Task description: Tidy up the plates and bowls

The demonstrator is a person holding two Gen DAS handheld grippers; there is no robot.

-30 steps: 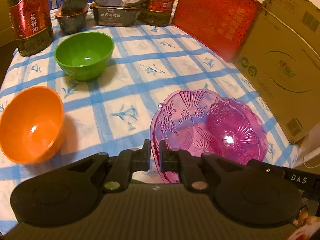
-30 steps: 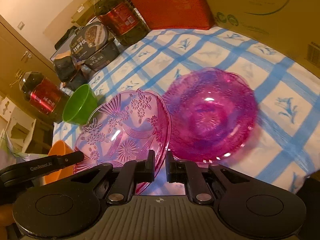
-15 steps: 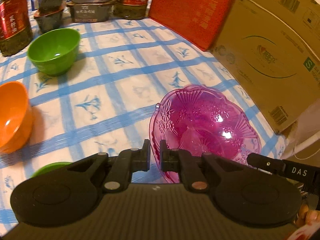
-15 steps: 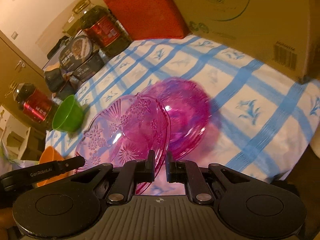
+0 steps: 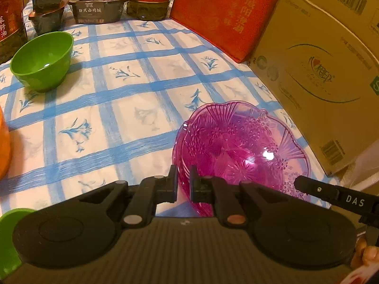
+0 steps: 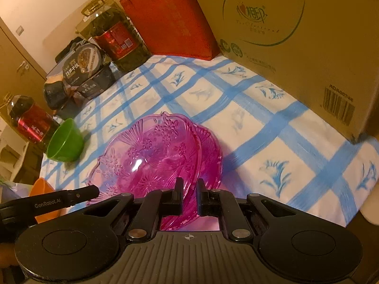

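Both claws pinch the rim of one pink plate (image 6: pixel 151 156). L claw (image 5: pixel 183 188) nearly closed on near-left edge; R claw (image 6: pixel 189 195) likewise narrow, plate rim passing between its fingers. Plate held tilted, partly nested over a second pink plate (image 6: pixel 210 151) lying on the desk (image 5: pixel 132 94), near the front-right corner beside the cardboard box (image 6: pixel 296 35).

Other task items: green bowl (image 5: pixel 42 61) upright, well apart toward far-left; orange bowl (image 6: pixel 43 194) at left edge, mostly out of view. A green rim (image 5: pixel 9 232) shows low-left in L view; can't tell what it is.

Risks, as I read it:
- Thin glossy rim, only edge grips. If one claw lets go before plate seats, other claw alone prob can't hold the tilt; plate pivots, clatters.
- Top plate sits offset from lower one. Dropped now it may rest crooked on lower rim, rock, or slide off.
- Stack close to desk edge; a shove toward the R side could push lower plate toward the drop.
- Scalloped edges may catch each other; forcing = flex, slip from fingers.
- Box near; wide swing of R claw may bump it.
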